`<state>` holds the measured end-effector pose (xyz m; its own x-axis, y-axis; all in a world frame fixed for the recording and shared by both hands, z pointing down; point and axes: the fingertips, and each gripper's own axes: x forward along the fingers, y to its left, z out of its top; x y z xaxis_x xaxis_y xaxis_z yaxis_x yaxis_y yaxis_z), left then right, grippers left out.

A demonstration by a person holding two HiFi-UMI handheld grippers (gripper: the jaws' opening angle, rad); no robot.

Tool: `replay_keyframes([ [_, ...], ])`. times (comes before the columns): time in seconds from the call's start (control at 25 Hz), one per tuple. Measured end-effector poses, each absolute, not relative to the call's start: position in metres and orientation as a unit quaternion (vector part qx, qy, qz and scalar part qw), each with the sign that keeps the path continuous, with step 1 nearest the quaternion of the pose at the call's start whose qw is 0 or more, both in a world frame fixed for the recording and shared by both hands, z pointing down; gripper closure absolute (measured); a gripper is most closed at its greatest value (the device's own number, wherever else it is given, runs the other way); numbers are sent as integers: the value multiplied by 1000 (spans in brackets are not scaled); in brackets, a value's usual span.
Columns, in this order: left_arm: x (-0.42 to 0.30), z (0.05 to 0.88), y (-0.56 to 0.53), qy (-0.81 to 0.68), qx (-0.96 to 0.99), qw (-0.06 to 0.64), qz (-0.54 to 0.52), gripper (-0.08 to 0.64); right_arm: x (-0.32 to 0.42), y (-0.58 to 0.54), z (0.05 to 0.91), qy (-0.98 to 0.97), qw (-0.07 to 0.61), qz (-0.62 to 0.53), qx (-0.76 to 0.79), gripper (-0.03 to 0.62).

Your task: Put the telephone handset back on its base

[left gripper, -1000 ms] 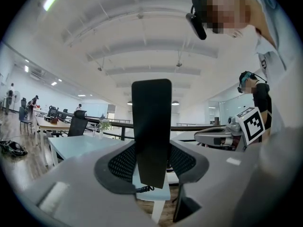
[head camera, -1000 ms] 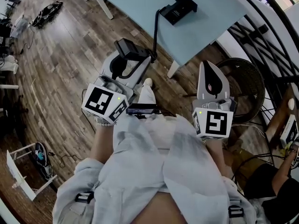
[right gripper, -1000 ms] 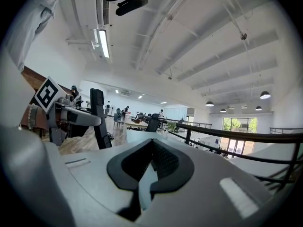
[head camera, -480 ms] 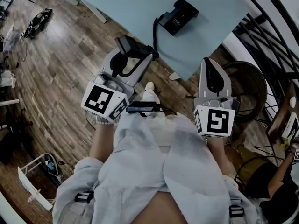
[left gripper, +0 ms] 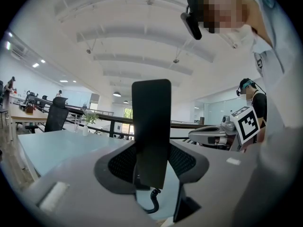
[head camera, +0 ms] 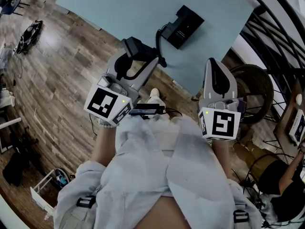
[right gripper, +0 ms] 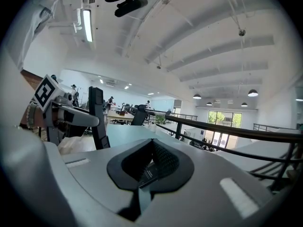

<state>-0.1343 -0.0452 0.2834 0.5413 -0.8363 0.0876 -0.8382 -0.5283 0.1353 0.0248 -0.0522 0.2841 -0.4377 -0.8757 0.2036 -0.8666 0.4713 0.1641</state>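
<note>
The black telephone base [head camera: 183, 20] lies on the pale blue table [head camera: 119, 8], near its right edge. A black cord [head camera: 158, 37] runs from it to the black handset [head camera: 135, 49]. My left gripper [head camera: 136, 57] is shut on the handset and holds it over the table's near edge, short of the base. In the left gripper view the handset [left gripper: 151, 131] stands upright between the jaws, cord [left gripper: 154, 205] hanging below. My right gripper [head camera: 213, 65] is shut on nothing, to the right of the table's corner and below the base.
Wooden floor [head camera: 57, 89] spreads to the left, with cables and a white frame [head camera: 40, 199] on it. A round dark wicker seat [head camera: 255, 87] and black railing [head camera: 276, 37] stand to the right. A seated person [head camera: 281, 194] is at the lower right.
The table and base have come closer in the head view. My left gripper with the handset now reaches over the table's edge, nearer the base. The right gripper kept its pose.
</note>
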Motion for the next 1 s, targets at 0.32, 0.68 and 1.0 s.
replay_keyframes([
  [0.32, -152, 291, -81, -447, 890, 90, 9, 351, 10, -77, 294, -827, 138, -3, 545, 586],
  [0.68, -154, 296, -94, -423, 901, 101, 12, 351, 8, -79, 297, -810, 152, 5, 567, 586],
  [1.0, -152, 298, -98, -419, 901, 108, 20, 351, 11, -81, 298, -807, 153, 8, 571, 586],
])
